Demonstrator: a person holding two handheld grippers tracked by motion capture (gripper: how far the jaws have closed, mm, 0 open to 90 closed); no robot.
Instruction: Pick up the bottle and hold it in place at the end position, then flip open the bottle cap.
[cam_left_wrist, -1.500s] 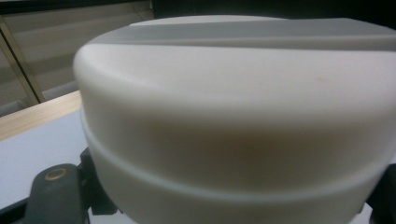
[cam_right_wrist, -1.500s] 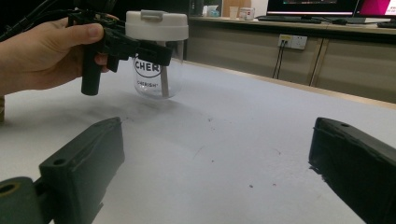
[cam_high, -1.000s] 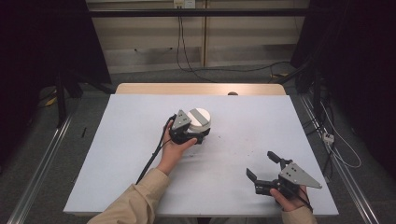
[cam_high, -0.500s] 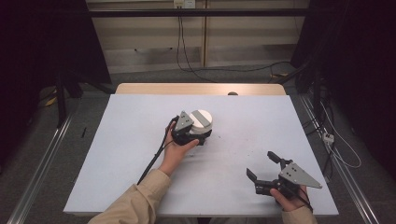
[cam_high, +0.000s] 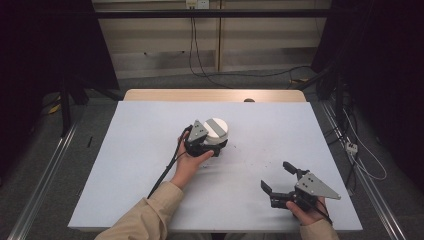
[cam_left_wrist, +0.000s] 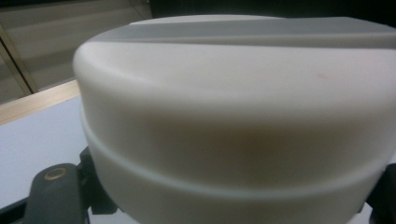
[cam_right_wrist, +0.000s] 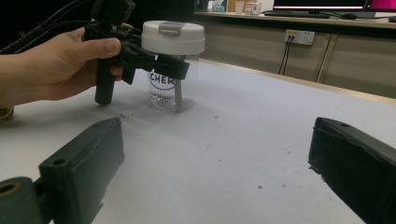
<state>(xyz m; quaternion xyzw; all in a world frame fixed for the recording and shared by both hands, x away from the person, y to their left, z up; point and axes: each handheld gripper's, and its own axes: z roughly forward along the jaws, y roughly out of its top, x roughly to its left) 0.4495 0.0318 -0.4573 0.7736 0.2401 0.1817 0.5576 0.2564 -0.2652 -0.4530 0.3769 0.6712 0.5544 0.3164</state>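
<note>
jar (cam_high: 216, 131) mid-table (cam_high: 125, 165), left gripper (cam_high: 206, 145) clamped; right gripper (cam_high: 280, 179) near front edge.

"CHER" on clear jar (cam_right_wrist: 170, 88)

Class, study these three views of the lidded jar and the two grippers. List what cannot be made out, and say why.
- Printed word on the jar: right gripper view, cut across by the left gripper.
- Jar's clear body: left gripper view, the white lid hides it.
- Jar's contents: too small in the high view.
</note>
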